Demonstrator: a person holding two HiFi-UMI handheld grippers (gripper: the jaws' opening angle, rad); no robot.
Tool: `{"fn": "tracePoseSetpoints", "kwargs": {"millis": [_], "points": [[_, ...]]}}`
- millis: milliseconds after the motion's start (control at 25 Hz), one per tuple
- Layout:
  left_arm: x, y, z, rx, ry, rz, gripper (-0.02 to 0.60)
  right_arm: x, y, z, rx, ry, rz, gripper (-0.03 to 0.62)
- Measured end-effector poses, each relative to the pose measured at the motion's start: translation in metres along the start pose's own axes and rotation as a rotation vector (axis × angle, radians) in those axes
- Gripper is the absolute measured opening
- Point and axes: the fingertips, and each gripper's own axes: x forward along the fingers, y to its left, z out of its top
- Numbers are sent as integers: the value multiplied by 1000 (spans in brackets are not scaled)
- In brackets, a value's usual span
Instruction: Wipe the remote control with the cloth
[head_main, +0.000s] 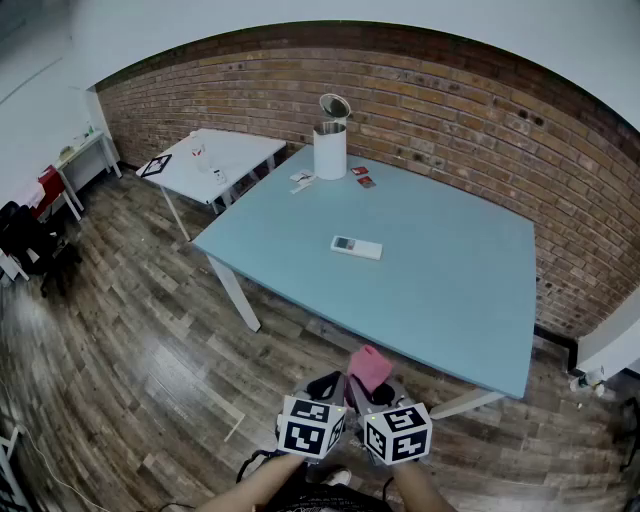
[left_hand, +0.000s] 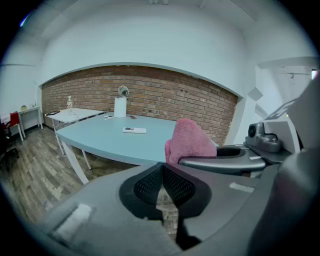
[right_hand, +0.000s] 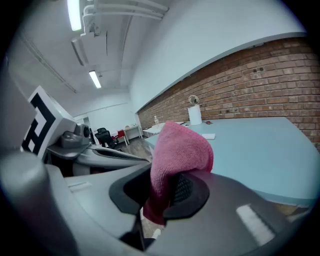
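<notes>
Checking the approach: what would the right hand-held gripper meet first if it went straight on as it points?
Beyond its pink cloth, probably the light blue table top, short of the white rectangular remote control; depth is unclear.

Left claw (left_hand: 162, 174): grey moulded shell, smooth and rounded; two black pads (left_hand: 147, 184) with a perforated mesh face, set in a dark recess. Right claw (right_hand: 167, 187): same grey shell, same black mesh pads. Each shell bears a pale rectangular patch (right_hand: 254, 223). Each claw carries a white cube (head_main: 311, 427) printed with black square markers on its faces.
</notes>
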Motion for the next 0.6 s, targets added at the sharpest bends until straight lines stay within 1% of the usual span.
{"fn": "tracePoseSetpoints", "kwargs": {"millis": [280,440,600], "points": [[3,-13,-1,21,5,-12,-1,-7,-7,-3,5,-4,-6,63],[7,-13,-2,31,15,-18,-2,-7,-12,-1,33,-31,-13,61],[18,-9,0,27,19,-20,-1,-2,-21,-1,44,-27,-20,63]]}}
